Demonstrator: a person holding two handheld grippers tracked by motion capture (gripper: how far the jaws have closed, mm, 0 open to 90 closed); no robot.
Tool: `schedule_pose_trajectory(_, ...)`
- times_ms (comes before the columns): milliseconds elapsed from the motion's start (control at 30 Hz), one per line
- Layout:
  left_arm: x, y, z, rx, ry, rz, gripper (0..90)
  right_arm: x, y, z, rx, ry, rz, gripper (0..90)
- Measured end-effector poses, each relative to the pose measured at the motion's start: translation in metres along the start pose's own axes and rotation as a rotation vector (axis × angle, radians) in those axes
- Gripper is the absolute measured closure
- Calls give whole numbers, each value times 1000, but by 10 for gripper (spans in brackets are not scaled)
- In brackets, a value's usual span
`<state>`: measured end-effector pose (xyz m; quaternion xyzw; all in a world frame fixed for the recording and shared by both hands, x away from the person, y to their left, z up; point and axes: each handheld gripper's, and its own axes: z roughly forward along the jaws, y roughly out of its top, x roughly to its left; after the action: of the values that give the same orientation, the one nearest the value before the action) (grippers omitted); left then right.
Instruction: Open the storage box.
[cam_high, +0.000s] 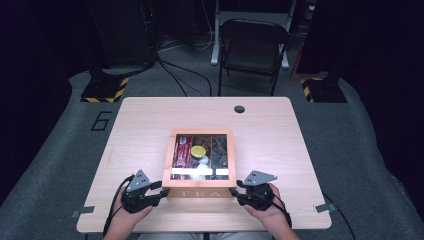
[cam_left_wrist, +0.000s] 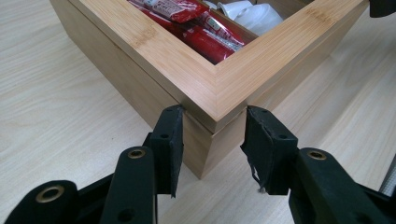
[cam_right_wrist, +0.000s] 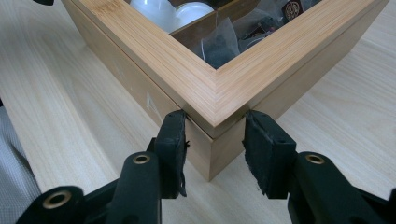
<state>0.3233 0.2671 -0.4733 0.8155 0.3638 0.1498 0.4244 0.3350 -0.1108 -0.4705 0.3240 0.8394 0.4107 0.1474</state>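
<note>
Here the wooden tea box is sitting at the near middle of the surface, its windowed lid lying down on the base. The left claw is pinching the near left corner of the box, and the right claw is pinching the near right corner, each with its pads pressing the two walls just under the lid's frame. The box is looking stiff and fairly weighty, packed with red sachets, white cups and tea bags. Its smooth bamboo walls are probably offering little friction, and corner grips are liable to slip. The seam under the lid is probably the best place to hold.
</note>
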Motion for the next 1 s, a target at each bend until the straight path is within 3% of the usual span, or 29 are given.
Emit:
schedule_pose_trajectory(333,-2,4,0,-5,6,-8,580,-1,3,-3,-13,2,10,592)
schedule_pose_trajectory(567,0,13,-3,-19,-8,-45,563,-1,9,-8,-38,17,63,583)
schedule_pose_trajectory(833,4,27,-11,-16,-24,-40,539,-3,21,-15,-43,11,66,581)
schedule_pose_trajectory(1000,5,37,-16,-48,-33,-92,532,-7,33,-21,-53,22,80,582)
